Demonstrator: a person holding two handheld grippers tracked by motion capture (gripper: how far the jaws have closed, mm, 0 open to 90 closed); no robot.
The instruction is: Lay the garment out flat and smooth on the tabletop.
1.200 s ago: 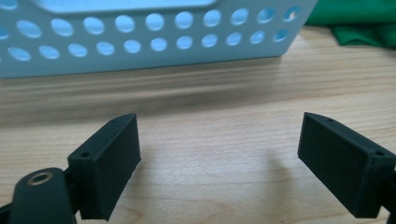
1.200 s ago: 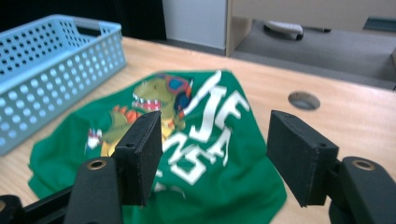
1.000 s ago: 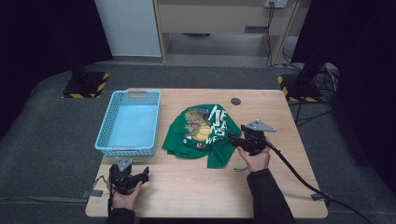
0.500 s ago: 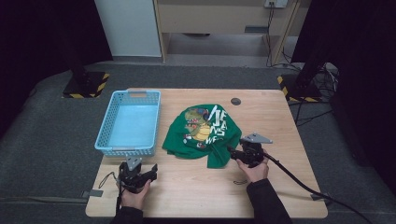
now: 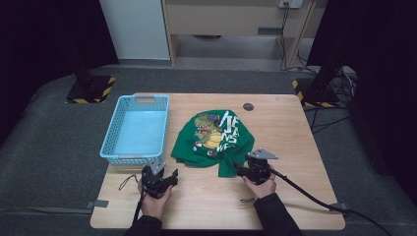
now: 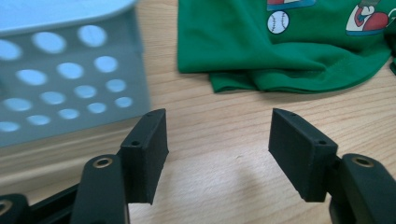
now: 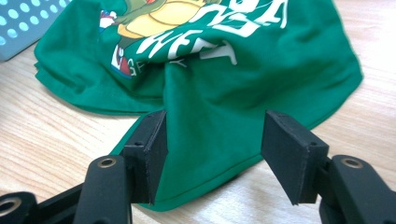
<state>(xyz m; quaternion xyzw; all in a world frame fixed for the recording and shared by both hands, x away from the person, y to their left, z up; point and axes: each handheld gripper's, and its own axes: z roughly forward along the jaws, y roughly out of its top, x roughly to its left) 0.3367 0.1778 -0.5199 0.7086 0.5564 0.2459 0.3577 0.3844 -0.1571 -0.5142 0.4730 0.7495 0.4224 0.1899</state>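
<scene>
Shirt [image 7: 224, 93] hem between spread right fingers [image 7: 152, 154], closing; left fingers [image 6: 147, 149] closing, empty; basket [image 5: 110, 142] beside

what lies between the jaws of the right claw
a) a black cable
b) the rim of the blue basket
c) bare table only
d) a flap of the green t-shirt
d: in the right gripper view the near flap of the green t-shirt lies between the open jaws of the right claw, which have just been closing but whose pads do not yet press on the cloth.
</scene>
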